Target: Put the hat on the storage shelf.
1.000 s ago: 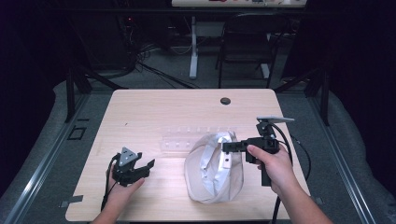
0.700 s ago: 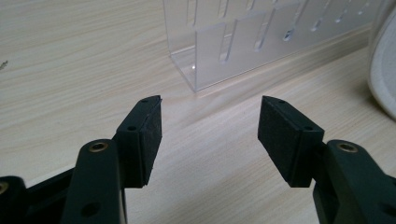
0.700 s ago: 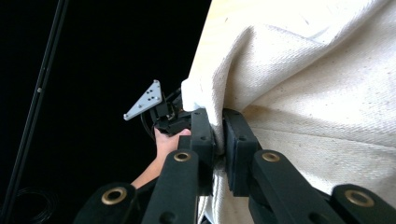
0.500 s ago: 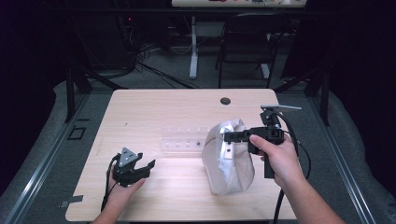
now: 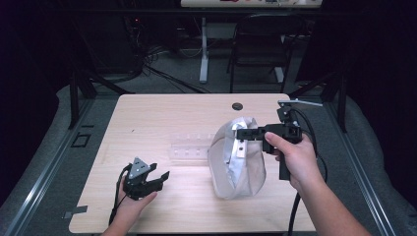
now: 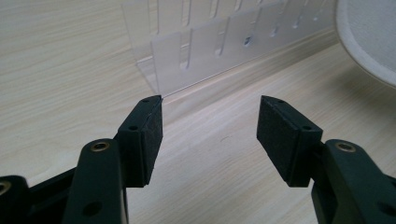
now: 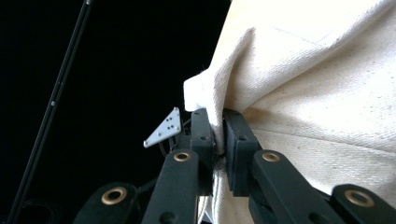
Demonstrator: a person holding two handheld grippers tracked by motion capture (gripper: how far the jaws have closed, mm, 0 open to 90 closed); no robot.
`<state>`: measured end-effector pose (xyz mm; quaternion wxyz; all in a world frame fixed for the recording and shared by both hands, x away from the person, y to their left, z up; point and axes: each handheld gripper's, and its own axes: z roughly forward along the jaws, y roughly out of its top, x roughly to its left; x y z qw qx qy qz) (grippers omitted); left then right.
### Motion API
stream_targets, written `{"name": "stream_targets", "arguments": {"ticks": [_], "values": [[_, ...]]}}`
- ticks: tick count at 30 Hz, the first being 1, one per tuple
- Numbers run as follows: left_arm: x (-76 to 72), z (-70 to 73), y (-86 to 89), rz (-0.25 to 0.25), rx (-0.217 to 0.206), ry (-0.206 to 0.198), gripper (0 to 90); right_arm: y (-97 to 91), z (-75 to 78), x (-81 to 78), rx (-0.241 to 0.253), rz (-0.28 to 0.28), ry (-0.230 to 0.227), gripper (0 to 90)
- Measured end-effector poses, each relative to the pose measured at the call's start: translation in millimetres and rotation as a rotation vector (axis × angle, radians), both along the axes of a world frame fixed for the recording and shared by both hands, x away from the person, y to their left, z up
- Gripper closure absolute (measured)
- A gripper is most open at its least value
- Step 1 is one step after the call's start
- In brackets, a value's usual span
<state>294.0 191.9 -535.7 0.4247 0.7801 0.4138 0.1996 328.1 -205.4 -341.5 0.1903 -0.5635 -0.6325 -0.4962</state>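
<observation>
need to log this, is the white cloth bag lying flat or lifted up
Lifted: the right gripper pinches the white cloth bag by its top fold, and it hangs upright, bottom on the table.

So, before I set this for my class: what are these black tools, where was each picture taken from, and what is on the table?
There is no robot arm here. A person holds a two-fingered tool in each hand. The high view looks down on the wooden table. The other two pictures come from small cameras riding on each tool.

The right gripper is shut on the edge of a white cloth bag, which hangs from it with its bottom on the table; the right gripper view shows the fabric pinched. The left gripper is open, holds nothing and sits low by the table's near edge. A clear plastic rack lies mid-table.
</observation>
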Motion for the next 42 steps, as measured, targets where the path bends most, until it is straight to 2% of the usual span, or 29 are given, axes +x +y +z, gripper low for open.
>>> {"name": "stream_targets", "arguments": {"ticks": [3, 10, 12, 16, 21, 30, 38, 41, 42], "values": [[-4.7, 6.0, -5.6, -0.022, -0.007, -0.024, 40.5, 2.7, 6.4, 1.8, -0.003, -0.007, -0.013, 83.9], [-13.6, 22.5, -21.0, -0.078, -0.032, -0.05, 39.0, 8.1, 19.2, 9.7, 0.012, -0.018, -0.035, 83.9], [-15.1, 27.2, -24.8, -0.108, -0.053, -0.05, 39.5, 10.9, 21.5, 12.3, 0.01, -0.02, -0.036, 83.9], [-19.5, 36.4, -35.2, -0.159, -0.055, -0.074, 42.2, 17.7, 26.1, 17.6, 0.006, -0.027, -0.037, 83.9], [-23.2, 46.2, -52.0, -0.208, -0.024, -0.112, 43.3, 26.0, 33.2, 24.3, 0.003, -0.029, -0.047, 83.9], [-26.0, 55.5, -75.6, -0.256, -0.005, -0.141, 41.4, 40.0, 39.6, 39.0, 0.014, -0.043, -0.049, 83.9], [-22.4, 57.2, -100.9, -0.281, 0.072, -0.173, 40.2, 44.4, 46.0, 48.9, 0.026, -0.069, -0.05, 83.9], [-17.1, 57.8, -111.7, -0.284, 0.103, -0.184, 41.5, 44.0, 48.1, 51.5, 0.033, -0.075, -0.051, 83.8], [-15.0, 58.2, -115.0, -0.282, 0.112, -0.187, 44.4, 43.8, 48.6, 52.3, 0.031, -0.077, -0.05, 83.8]]}}
